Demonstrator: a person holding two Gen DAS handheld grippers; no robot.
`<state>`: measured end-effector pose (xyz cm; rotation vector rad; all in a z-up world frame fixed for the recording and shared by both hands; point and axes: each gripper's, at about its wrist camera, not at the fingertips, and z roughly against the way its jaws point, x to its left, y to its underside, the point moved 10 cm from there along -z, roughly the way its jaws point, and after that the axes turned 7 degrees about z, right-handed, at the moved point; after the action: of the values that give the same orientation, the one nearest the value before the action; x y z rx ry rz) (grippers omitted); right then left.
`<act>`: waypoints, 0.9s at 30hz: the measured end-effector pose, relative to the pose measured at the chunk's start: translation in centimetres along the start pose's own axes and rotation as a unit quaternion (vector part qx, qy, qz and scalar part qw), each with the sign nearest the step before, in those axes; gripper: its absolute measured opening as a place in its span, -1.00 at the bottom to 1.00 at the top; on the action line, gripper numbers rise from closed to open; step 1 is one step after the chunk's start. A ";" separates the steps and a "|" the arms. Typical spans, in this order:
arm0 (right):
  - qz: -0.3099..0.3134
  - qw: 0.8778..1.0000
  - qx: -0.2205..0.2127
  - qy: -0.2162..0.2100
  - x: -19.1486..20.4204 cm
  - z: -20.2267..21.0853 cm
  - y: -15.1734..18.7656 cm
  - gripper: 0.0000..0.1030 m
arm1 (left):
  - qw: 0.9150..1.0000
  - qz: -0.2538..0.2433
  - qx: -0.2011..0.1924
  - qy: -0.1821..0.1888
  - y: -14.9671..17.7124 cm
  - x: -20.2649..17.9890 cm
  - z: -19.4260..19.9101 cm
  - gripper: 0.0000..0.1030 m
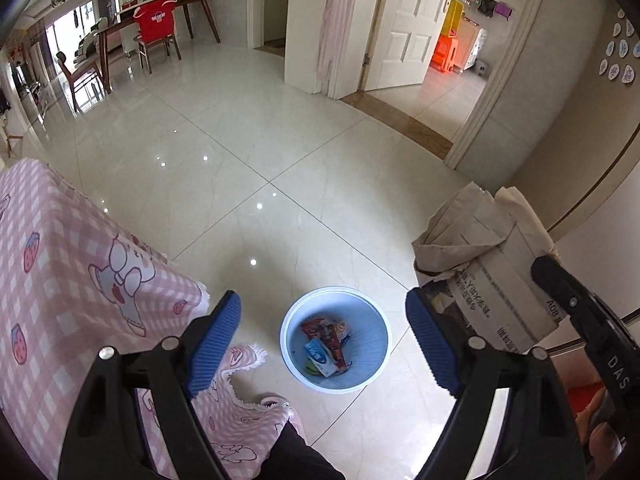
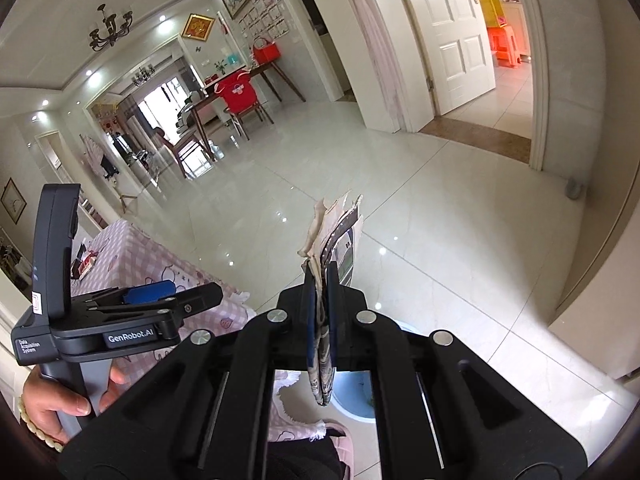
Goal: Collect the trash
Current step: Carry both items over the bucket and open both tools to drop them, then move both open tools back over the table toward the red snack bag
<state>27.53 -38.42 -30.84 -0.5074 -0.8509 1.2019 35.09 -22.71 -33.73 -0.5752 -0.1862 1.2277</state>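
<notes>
**Paper in one gripper, bin right under the other**

So we're standing over the bin here. Our left gripper (image 1: 323,340) has its blue pads spread wide with nothing between them, and looking down through that gap we see the blue trash bin (image 1: 370,368) on the tile floor (image 1: 248,140). A few snack wrappers (image 1: 326,340) already lie at the bottom of it.

Our right gripper (image 2: 320,312) is clamped tight on a folded wad of newspaper (image 2: 334,240), which sticks up past the fingertips and hangs a bit below them too. In the left view that paper sits just right of the bin, up off the floor.

To the left we've got the table with the pink checked tablecloth (image 1: 80,248), its corner hanging near the bin. Further off there's a dining table with a red-covered chair (image 1: 156,20), and an open white door (image 1: 408,20) on the right.
</notes>
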 end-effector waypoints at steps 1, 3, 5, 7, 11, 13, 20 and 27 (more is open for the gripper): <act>-0.001 1.000 0.001 -0.002 0.1 -0.1 0.1 -0.90 | 1.000 0.002 -0.001 -0.002 0.0 0.2 0.1 0.60; 0.001 1.000 0.004 -0.004 0.3 -0.2 0.4 -0.90 | 1.000 0.006 0.000 -0.003 0.1 0.5 0.1 0.60; 0.001 1.000 0.006 -0.006 0.4 -0.3 0.5 -0.90 | 1.000 0.008 -0.001 -0.002 0.2 0.6 0.3 0.60; 0.000 1.000 0.008 -0.007 0.6 -0.6 0.5 -0.90 | 1.000 0.007 -0.001 -0.002 0.3 0.9 0.4 0.60; 0.003 1.000 0.009 -0.005 0.9 -1.1 0.3 -0.90 | 1.000 0.009 -0.007 -0.007 0.1 1.3 0.8 0.60; 0.009 1.000 0.007 -0.002 1.0 -1.4 0.2 -0.86 | 1.000 0.011 -0.010 -0.007 0.1 1.7 1.0 0.60; 0.020 0.999 0.006 0.027 0.5 -2.8 -0.5 0.17 | 1.000 0.015 -0.023 -0.009 -0.3 2.6 2.2 0.60; 0.023 1.000 -0.005 0.010 2.0 -1.4 -0.8 0.50 | 0.999 0.024 -0.047 -0.009 -0.8 3.9 4.8 0.60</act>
<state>29.33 -36.60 -30.47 -0.5478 -0.8327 1.2328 34.95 -17.79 -29.92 -0.6537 -0.2471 1.2758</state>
